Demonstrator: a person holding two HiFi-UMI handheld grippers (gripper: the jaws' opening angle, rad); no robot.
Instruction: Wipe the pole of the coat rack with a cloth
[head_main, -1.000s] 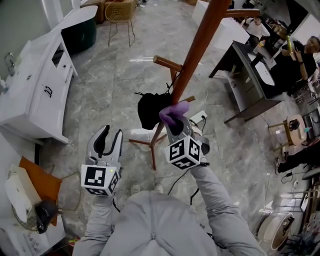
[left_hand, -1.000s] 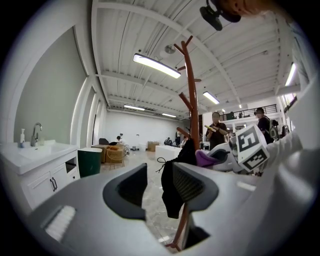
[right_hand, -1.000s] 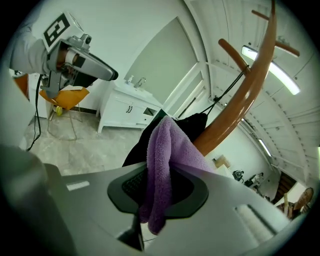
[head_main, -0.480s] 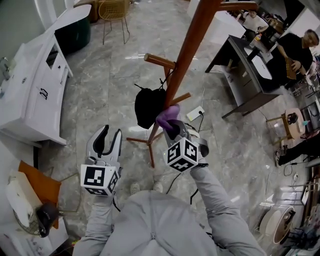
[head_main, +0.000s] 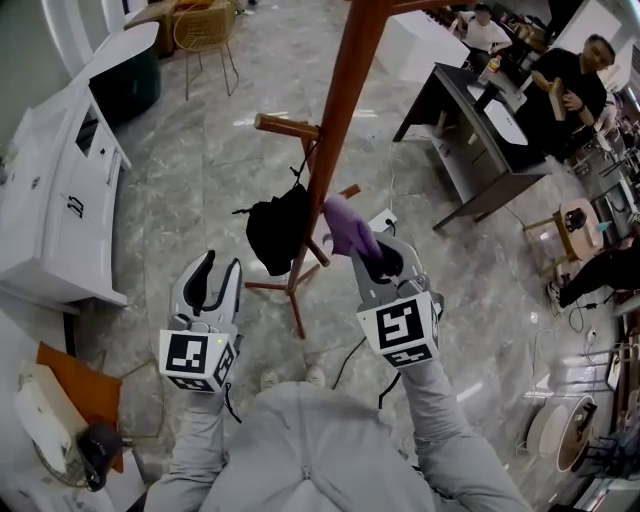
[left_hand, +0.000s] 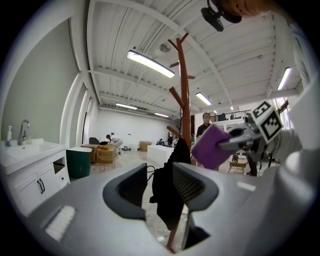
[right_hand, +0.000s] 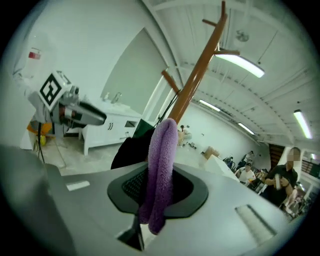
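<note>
The brown coat rack pole (head_main: 335, 130) runs from the top of the head view down to its legs on the floor. A black bag (head_main: 272, 230) hangs from it. My right gripper (head_main: 366, 250) is shut on a folded purple cloth (head_main: 345, 225), which sits just right of the pole at the bag's height; I cannot tell whether it touches. In the right gripper view the cloth (right_hand: 160, 170) stands up between the jaws, with the pole (right_hand: 200, 70) behind it. My left gripper (head_main: 220, 270) hangs open and empty to the pole's lower left, pointing at the pole (left_hand: 184, 100).
A white sink cabinet (head_main: 60, 200) lines the left side. A dark desk (head_main: 470, 150) and people (head_main: 575, 80) are at the back right. The rack's splayed legs (head_main: 290, 290) and a cable with a power strip (head_main: 385, 218) lie on the marble floor.
My right gripper has drawn the cloth from the front of the pole to its right side and closer to me. The left gripper has hardly moved.
</note>
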